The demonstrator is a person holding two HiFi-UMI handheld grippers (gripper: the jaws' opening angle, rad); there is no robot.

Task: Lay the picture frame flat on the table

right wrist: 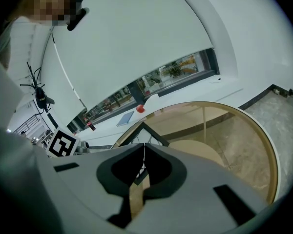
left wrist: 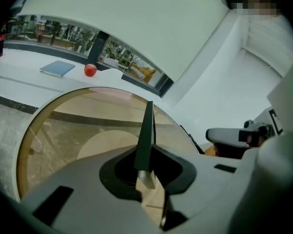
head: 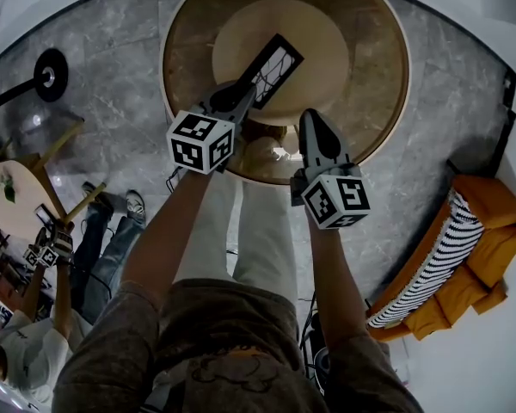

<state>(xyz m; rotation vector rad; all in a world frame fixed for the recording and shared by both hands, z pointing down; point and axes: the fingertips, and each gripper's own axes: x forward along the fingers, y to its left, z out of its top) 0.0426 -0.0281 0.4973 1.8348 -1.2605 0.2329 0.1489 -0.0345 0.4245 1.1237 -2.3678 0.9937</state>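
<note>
The black picture frame (head: 275, 65) is held over the round glass table (head: 383, 101), slanting toward the far right above the table's pale inner disc. My left gripper (head: 243, 95) is shut on its near end. In the left gripper view the picture frame (left wrist: 146, 130) shows edge-on as a thin dark blade rising from between the jaws of the left gripper (left wrist: 145, 168). My right gripper (head: 313, 119) hovers over the table's near rim, to the right of the frame, shut with nothing in it. In the right gripper view the right gripper (right wrist: 144, 147) has its tips touching, and the frame's corner (right wrist: 154, 134) lies beyond.
An orange sofa (head: 477, 256) with a striped cushion (head: 434, 261) stands at the right. Another person (head: 60, 291) with grippers stands at the lower left beside a wooden table (head: 17, 205). A lamp base (head: 50, 69) sits on the floor at the left. A red apple (left wrist: 90, 70) and a blue book (left wrist: 57, 68) lie on a white ledge.
</note>
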